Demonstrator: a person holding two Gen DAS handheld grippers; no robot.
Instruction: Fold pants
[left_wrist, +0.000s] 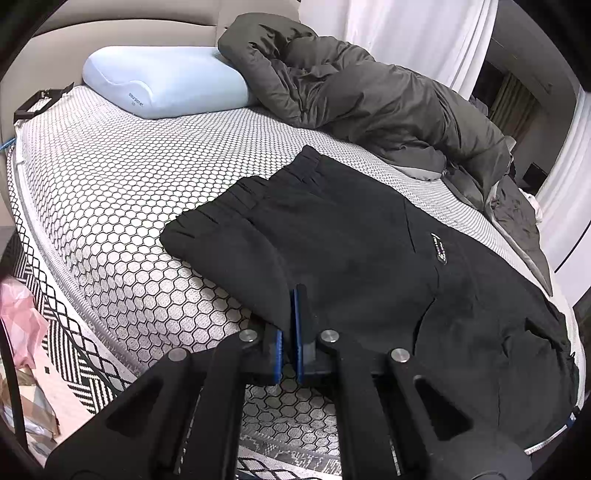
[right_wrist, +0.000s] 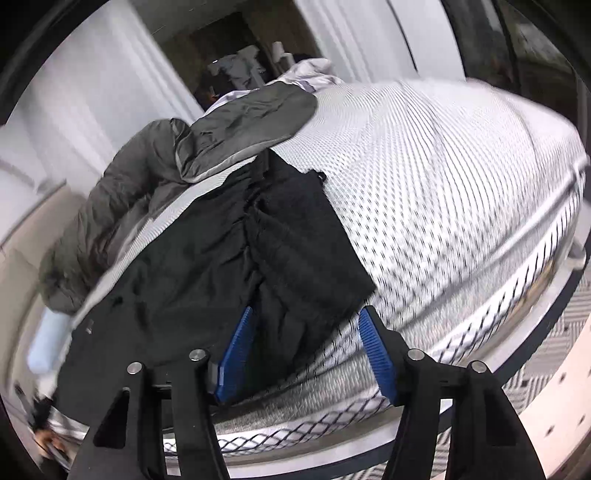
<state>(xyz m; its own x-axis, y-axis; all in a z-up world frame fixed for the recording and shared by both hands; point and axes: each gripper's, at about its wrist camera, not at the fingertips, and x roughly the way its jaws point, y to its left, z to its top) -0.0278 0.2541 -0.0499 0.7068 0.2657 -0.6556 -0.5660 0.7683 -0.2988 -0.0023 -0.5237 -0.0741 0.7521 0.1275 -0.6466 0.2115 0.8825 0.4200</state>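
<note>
Pants (left_wrist: 351, 251) lay lengthwise on the mattress (left_wrist: 122, 206); our left gripper (left_wrist: 291, 325) pinched their near edge for folding, right gripper (right_wrist: 306, 332) gaping wide beside them.

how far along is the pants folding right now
Partly done: the black pants lie on the mattress folded lengthwise, leg over leg. In hand: the left claw is shut on their near edge; the right claw is open at the leg end. Left: folding them shorter.
</note>
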